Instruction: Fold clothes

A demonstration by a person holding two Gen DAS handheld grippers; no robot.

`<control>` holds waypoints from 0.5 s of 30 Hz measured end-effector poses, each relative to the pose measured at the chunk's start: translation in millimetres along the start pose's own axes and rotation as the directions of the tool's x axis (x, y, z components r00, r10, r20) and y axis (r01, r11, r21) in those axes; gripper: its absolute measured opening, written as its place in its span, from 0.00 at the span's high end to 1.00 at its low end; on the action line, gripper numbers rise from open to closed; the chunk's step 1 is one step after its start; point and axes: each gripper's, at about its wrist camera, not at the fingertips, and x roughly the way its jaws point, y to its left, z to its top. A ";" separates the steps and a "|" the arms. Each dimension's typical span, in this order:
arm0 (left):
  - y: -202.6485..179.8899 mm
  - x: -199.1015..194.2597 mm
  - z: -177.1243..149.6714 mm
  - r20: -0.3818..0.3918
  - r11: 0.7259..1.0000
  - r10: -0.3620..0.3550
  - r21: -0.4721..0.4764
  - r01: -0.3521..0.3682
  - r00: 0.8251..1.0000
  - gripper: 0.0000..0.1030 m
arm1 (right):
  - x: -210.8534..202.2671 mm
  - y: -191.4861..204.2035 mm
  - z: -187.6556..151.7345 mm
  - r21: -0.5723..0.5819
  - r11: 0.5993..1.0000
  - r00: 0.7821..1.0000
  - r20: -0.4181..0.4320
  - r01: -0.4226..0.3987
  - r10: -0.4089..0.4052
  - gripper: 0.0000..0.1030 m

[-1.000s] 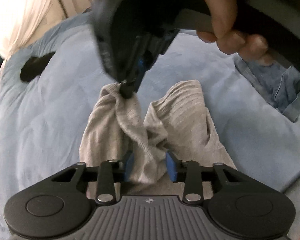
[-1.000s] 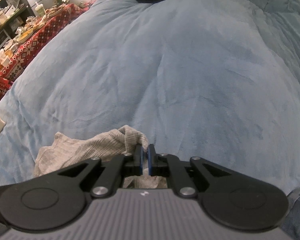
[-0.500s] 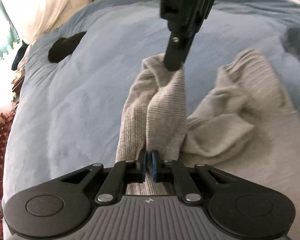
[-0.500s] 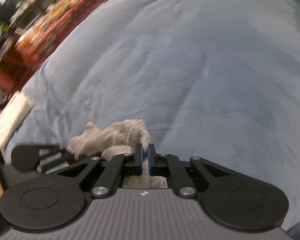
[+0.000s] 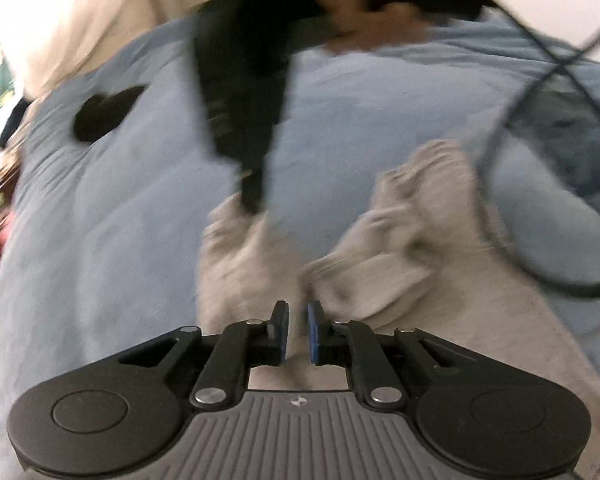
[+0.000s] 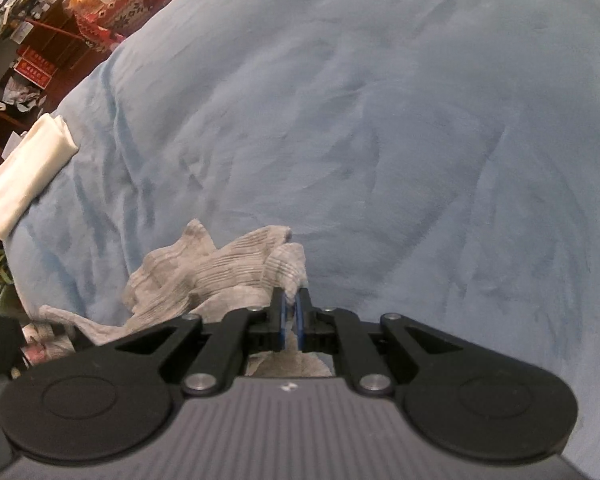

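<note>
A grey ribbed garment [image 5: 260, 264] lies bunched on the blue bedspread [image 5: 120, 220]. In the blurred left wrist view my left gripper [image 5: 298, 320] has a narrow gap between its blue pads, with grey cloth in and under the gap. The right gripper [image 5: 252, 196] shows from outside, pinching a raised corner of the garment. In the right wrist view my right gripper [image 6: 291, 304] is shut on a fold of the grey garment [image 6: 220, 272], which trails to the left.
A black item [image 5: 104, 114] lies far left on the bed. Denim clothing [image 5: 568, 140] lies at the right, with a black cable [image 5: 500, 208] looping over it. A folded white cloth [image 6: 28, 168] sits at the bed's left edge, with cluttered shelves [image 6: 28, 20] beyond.
My left gripper closed on the garment half a second ago and now shows a slight gap. Both grippers have swung with the cloth; the right one stays shut on its corner.
</note>
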 end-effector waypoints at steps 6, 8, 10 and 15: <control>-29.8 27.6 19.0 -0.042 0.995 -0.092 0.021 0.093 0.995 0.61 | 4.1 0.4 -4.5 -0.002 1.000 0.998 -0.057 -0.004 0.004 0.95; -40.3 34.8 23.6 -0.060 0.995 -0.093 0.036 0.096 0.994 0.57 | 4.1 1.2 -7.2 -0.011 1.000 0.998 -0.070 -0.001 0.001 0.95; -44.4 45.8 26.3 -0.100 0.995 -0.088 0.026 0.091 0.991 0.56 | 4.2 0.8 -9.1 -0.019 1.000 0.997 -0.077 0.000 -0.001 0.95; -48.6 68.3 32.2 -0.186 0.995 -0.094 0.009 0.098 0.978 0.62 | -0.1 0.8 -9.2 -0.031 1.000 0.996 -0.086 0.002 -0.005 0.95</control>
